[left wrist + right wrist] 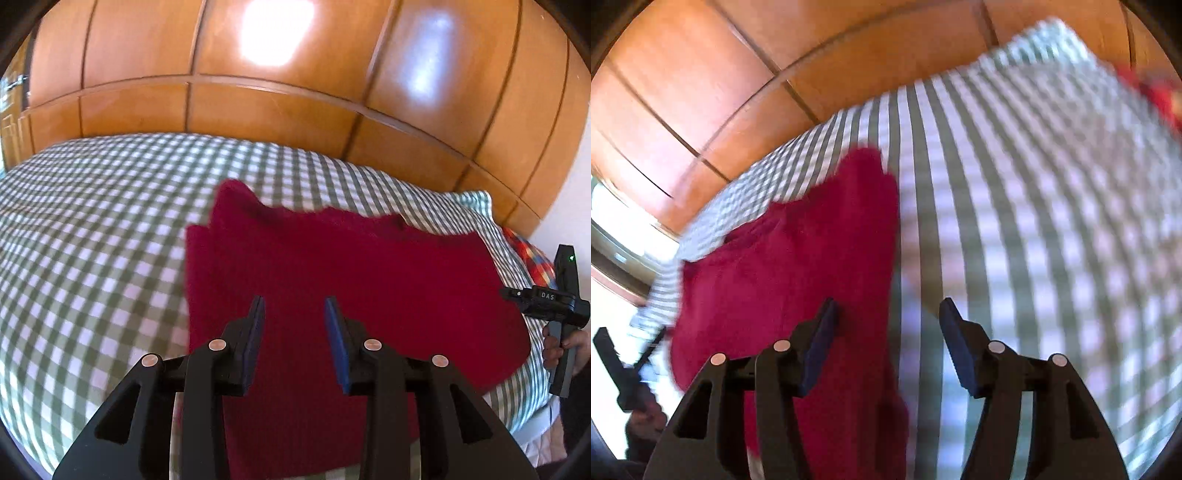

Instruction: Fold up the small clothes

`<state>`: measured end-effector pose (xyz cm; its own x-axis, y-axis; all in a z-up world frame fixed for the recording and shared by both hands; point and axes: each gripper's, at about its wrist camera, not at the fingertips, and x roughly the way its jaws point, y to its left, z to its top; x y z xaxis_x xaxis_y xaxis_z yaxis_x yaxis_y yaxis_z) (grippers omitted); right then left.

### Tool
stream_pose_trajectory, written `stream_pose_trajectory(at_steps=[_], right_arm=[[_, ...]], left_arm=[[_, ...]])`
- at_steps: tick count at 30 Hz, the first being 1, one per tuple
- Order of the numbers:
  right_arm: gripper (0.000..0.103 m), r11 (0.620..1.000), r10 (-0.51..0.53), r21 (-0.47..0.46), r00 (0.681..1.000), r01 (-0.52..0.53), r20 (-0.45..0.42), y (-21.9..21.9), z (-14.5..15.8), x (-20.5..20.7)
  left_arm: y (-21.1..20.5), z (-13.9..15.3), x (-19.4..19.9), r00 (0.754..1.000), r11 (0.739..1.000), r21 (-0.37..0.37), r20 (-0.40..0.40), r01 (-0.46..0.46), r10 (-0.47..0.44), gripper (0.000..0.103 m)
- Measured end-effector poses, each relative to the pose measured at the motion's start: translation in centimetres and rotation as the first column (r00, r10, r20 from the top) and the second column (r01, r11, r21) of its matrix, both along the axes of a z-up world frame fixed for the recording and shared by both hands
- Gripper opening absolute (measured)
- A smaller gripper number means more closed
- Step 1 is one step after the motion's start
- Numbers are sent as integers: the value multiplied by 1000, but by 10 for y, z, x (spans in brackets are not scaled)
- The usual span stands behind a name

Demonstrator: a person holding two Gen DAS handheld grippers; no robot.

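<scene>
The left tongs (294, 308) hang just above the red garment (332, 280), released, nothing between the blue pads. The right tongs (888, 314) are also released and empty, over the garment's right edge and the bed (1034, 221). The garment lies partly folded on the green-checked bedcover. Behind the bed stands a wooden wardrobe (258, 99).

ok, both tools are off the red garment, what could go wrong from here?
1. The red garment has an uneven, bunched far edge; the fold may slump or end up crooked.
2. The right tool sits over the garment's side edge and the checkered bedsheet; a regrasp could pinch sheet too.
</scene>
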<state>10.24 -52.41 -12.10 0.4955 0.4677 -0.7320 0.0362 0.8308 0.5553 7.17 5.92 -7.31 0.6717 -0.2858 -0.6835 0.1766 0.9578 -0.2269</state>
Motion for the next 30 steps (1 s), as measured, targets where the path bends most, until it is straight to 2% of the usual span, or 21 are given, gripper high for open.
stream_pose_trajectory(at_steps=[3, 6, 8, 10, 13, 15, 18, 21, 23, 30], right_arm=[[56, 990, 36, 135, 999, -36, 1, 3, -11, -13], [56, 985, 36, 170, 999, -38, 16, 10, -12, -16], [44, 983, 40, 177, 999, -42, 16, 18, -12, -14], [38, 989, 50, 141, 998, -53, 24, 30, -10, -13], [33, 989, 44, 140, 999, -48, 30, 39, -9, -11], [31, 989, 45, 141, 998, -49, 35, 41, -6, -7], [30, 987, 56, 148, 996, -65, 62, 47, 8, -7], [30, 985, 73, 152, 993, -87, 93, 56, 25, -3], [29, 982, 88, 155, 990, -104, 111, 66, 37, 0], [27, 970, 164, 148, 968, -193, 190, 134, 93, 20]], left_arm=[[-2, -16, 6, 997, 1000, 21, -75, 8, -6, 32], [4, -29, 14, 991, 1000, -13, -134, -22, 20, 32], [5, -28, 20, 989, 999, -28, -141, -40, 36, 32], [1, -22, 23, 989, 998, -22, -136, -55, 52, 32], [-5, -7, 19, 996, 999, -42, -84, -18, 14, 32], [-10, -8, 16, 996, 1000, -25, -88, 13, -16, 32], [-10, -16, 13, 993, 1000, -22, -119, 14, -17, 32], [-3, -13, 3, 994, 997, -81, -109, 1, -10, 32], [1, -10, -1, 995, 996, -92, -102, 4, -14, 32], [12, -22, 7, 986, 992, -118, -161, 32, -50, 30]])
